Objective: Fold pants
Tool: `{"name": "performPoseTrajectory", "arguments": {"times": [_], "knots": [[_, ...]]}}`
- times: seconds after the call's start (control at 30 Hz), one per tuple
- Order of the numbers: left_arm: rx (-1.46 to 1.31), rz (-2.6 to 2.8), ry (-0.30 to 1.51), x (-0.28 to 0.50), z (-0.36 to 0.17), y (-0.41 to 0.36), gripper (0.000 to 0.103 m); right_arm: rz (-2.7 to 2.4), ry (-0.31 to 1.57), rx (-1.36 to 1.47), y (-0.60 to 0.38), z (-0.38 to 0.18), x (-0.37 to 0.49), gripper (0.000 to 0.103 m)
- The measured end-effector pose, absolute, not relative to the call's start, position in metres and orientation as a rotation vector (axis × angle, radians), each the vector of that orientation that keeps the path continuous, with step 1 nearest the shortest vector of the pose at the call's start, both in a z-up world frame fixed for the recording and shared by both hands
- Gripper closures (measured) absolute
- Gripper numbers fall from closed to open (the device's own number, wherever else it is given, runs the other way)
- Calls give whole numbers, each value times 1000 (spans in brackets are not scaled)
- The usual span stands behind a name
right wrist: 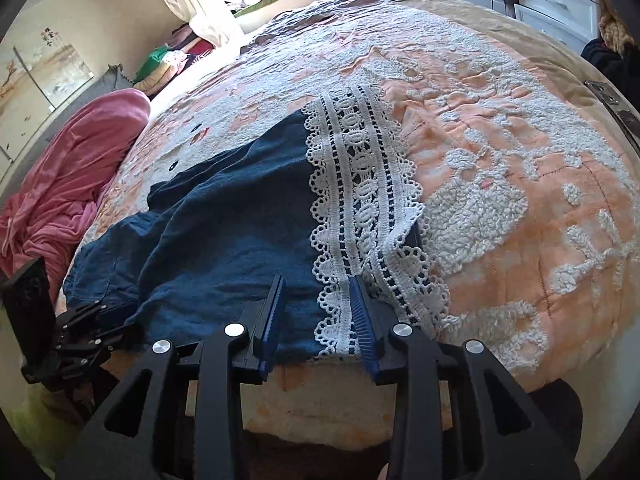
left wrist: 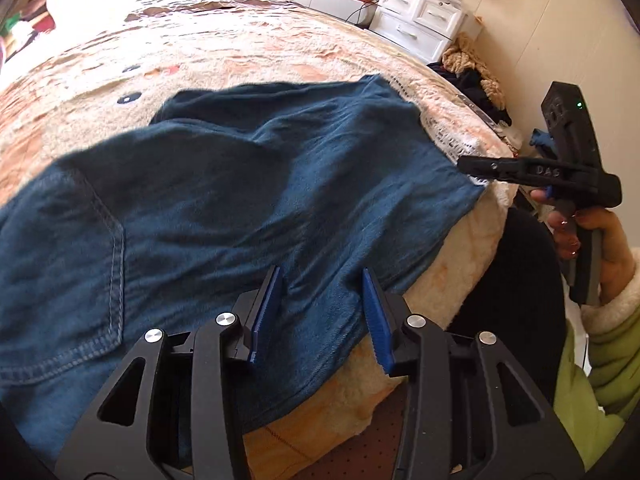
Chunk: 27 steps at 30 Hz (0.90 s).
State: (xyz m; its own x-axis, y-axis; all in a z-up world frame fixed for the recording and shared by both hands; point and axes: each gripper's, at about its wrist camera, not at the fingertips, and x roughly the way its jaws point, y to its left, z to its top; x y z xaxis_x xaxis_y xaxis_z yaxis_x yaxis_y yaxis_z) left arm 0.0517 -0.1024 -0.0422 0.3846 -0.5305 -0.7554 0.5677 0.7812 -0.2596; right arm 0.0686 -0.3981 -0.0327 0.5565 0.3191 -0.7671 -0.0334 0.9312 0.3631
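Observation:
Dark blue denim pants (left wrist: pixel 224 200) lie spread on the bed near its front edge, a back pocket at the left. Their leg ends carry a white lace hem (right wrist: pixel 360 200). My left gripper (left wrist: pixel 322 280) is open, its blue pads low over the cloth near the bed's edge. My right gripper (right wrist: pixel 316 284) is open over the lace hem at the leg end; it also shows in the left wrist view (left wrist: pixel 468 166) at the right. The left gripper also shows at the left of the right wrist view (right wrist: pixel 100 320).
The bed has a fluffy peach and white cover (right wrist: pixel 500 160). A pink blanket (right wrist: pixel 76 176) lies bunched at the bed's left side. White drawers (left wrist: pixel 420 20) and a pile of clothes (left wrist: pixel 472 68) stand beyond the bed's right side.

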Motion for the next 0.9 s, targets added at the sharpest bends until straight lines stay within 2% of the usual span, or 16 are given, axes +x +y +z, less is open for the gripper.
{"name": "performPoseTrajectory", "arguments": {"times": [0.1,0.13,0.2,0.27,0.3,0.33,0.43,0.57,0.73,0.9], "knots": [[88,-699,924,46,-42,-102,69,214,960,288,-394,-33,68,70],[77,-702,941,47,-38,-100,69,218,961,289,-393,-32,68,67],[81,-704,915,52,-18,-95,58,250,947,302,-395,-19,67,60],[104,-673,829,62,12,-88,38,256,860,286,-401,4,69,49],[104,-661,802,73,27,-84,33,253,822,280,-406,15,74,43],[100,-639,792,86,37,-81,25,247,794,281,-412,24,82,42],[96,-562,840,137,43,-78,24,200,775,290,-429,34,120,42],[80,-523,950,185,23,-79,27,181,812,253,-434,30,172,42],[25,-538,1029,200,-1,-77,36,228,889,290,-438,8,214,42],[23,-551,1047,203,-12,-83,37,207,960,288,-435,-16,234,42]]}}
